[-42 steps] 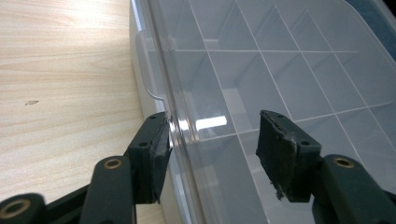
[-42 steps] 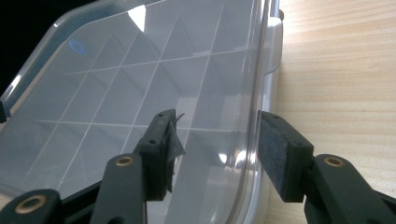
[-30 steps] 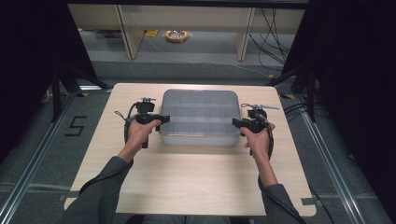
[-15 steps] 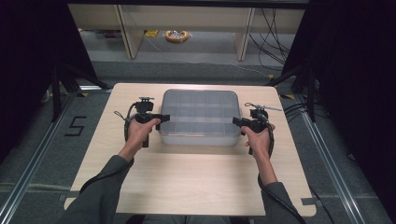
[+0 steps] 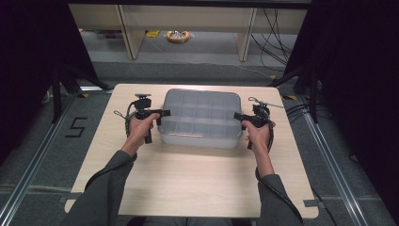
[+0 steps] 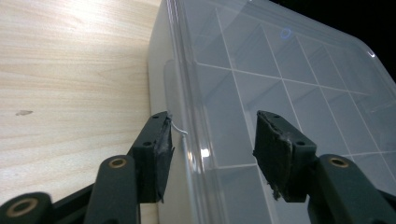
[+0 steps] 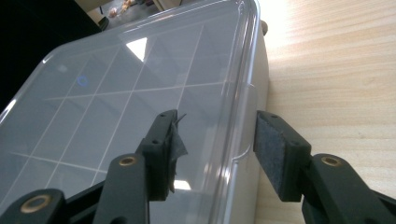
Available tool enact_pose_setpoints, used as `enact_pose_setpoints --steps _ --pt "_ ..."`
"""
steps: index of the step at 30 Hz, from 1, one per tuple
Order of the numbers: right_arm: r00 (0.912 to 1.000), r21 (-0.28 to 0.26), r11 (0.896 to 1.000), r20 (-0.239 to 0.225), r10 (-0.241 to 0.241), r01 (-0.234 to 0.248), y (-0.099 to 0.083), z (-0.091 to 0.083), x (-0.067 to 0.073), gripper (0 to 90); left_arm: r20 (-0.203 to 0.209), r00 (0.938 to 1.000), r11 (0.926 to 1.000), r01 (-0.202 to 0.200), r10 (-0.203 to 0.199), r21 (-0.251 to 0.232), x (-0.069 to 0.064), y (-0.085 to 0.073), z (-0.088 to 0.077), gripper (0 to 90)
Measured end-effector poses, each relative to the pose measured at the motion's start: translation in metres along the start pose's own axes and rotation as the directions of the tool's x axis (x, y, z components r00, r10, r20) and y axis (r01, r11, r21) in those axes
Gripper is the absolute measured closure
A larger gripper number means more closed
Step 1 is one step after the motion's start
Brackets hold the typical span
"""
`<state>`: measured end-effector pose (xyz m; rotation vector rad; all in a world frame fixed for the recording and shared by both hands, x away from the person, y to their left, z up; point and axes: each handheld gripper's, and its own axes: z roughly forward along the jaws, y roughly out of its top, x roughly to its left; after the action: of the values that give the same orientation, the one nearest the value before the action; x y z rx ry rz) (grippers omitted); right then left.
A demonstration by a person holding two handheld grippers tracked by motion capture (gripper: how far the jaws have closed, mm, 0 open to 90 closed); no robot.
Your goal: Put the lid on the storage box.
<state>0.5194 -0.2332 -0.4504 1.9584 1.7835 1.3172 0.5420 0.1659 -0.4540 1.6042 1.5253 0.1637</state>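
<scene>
**Tongs spread at both ends of a lidded compartment box**

Bench point(image 5: 188, 179) of pale wood carries a translucent plastic box point(image 5: 201, 117), lid on, divided inside into a grid of compartments. The box sits toward the far middle of the bench top, its long sides running left to right.

At the left end, the person's left hand point(image 5: 139, 129) holds the left tongs point(image 5: 164, 113), pointing inward at the box's left short side. In the left gripper view these tongs point(image 6: 212, 144) stand spread apart, gripping nothing: one padded jaw lies outside the box wall, at or just beside it, and the other hovers above the clear lid point(image 6: 280, 84), so the lid's edge runs up between them. A thin pale thread curls off the outer pad near the lid's rim.

Across the middle, the lid shows white divider lines beneath it and a few light reflections.

At the right end, the right hand point(image 5: 256, 136) holds the right tongs point(image 5: 237, 116), aimed inward at the box's right short side. In the right gripper view those tongs point(image 7: 217, 140) are likewise wide apart and empty: one jaw, its pad frayed, hangs over the lid, the other is out past the box wall over bare wood point(image 7: 336, 70), with the lid's edge and a small moulded tab between them.

Both grey sleeves come in from the near edge.
</scene>
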Motion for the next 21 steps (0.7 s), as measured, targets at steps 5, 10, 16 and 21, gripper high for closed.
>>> enact_pose_setpoints --steps 5,10,16,21 --pt "0.9969 -0.042 0.996 0.002 -0.078 0.078 0.003 0.005 -0.007 51.4 -0.012 0.9997 0.9997 0.022 -0.022 -0.012 -0.003 -0.001 0.001 46.5" --pt "0.9998 -0.029 0.999 0.003 -0.022 0.022 0.005 0.007 -0.002 51.5 -0.012 0.9998 0.9999 0.015 -0.015 -0.002 -0.004 -0.002 0.0 45.9" --pt "0.9997 -0.029 0.999 0.006 -0.024 0.024 0.005 0.007 -0.003 51.7 -0.012 0.9998 0.9999 0.017 -0.017 -0.001 -0.003 -0.003 0.0 45.8" --pt "0.9968 -0.041 0.996 -0.006 -0.08 0.079 0.002 0.007 -0.009 51.4 0.009 1.0 1.0 0.002 -0.002 -0.008 0.001 -0.003 -0.003 48.8"
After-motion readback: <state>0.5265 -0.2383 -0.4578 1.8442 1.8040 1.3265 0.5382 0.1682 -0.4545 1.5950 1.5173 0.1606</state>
